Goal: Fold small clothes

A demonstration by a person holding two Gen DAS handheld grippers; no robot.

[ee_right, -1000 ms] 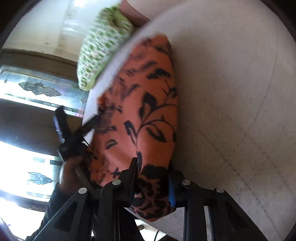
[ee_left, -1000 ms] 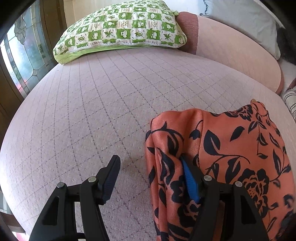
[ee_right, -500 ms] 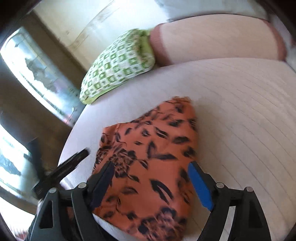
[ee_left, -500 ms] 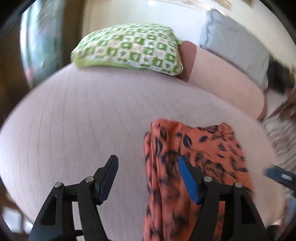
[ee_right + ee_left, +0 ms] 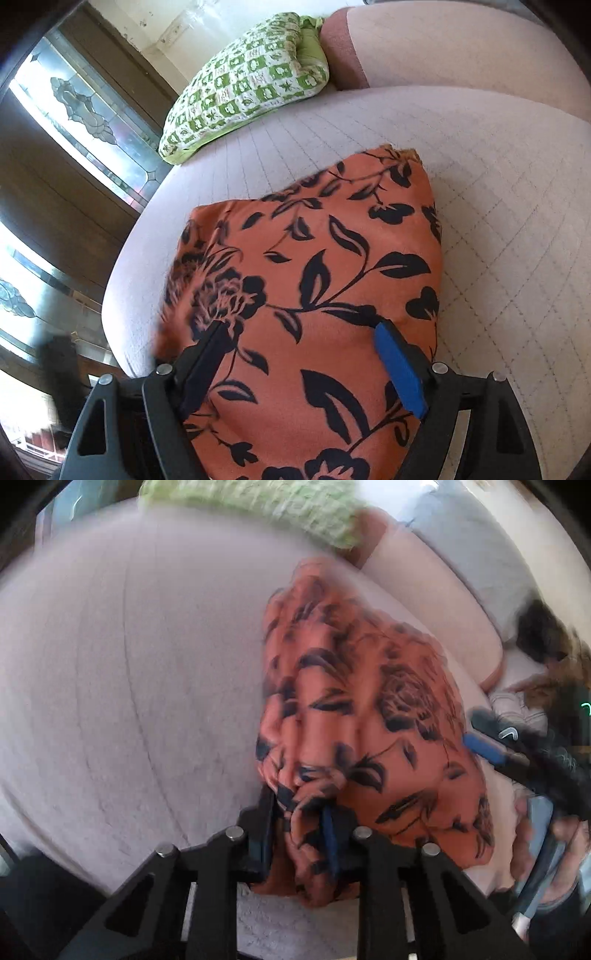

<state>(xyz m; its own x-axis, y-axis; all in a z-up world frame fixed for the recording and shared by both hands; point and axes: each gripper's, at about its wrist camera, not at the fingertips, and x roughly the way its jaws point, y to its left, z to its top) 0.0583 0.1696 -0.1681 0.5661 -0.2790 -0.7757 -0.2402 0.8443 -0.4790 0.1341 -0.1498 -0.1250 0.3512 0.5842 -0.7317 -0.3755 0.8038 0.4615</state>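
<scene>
Nearest the left wrist camera, the left gripper (image 5: 299, 830) has its fingers pinched onto a bunched near edge of the orange floral garment (image 5: 362, 720); half a second ago those fingers stood wide apart with nothing between them, so it has closed on the cloth since then. The garment lies folded on the pale quilted mattress (image 5: 129, 672), creased where the fingers draw it together, and this view is now heavily blurred. At its right edge the right gripper (image 5: 491, 746) comes in beside the garment. In the right wrist view, the right gripper (image 5: 306, 354) stays spread wide above the garment (image 5: 332, 258), gripping nothing, as it did half a second ago. Beyond the garment, well apart, the green checked pillow (image 5: 247, 81) leans against the pink bolster (image 5: 443, 48), unchanged.
</scene>
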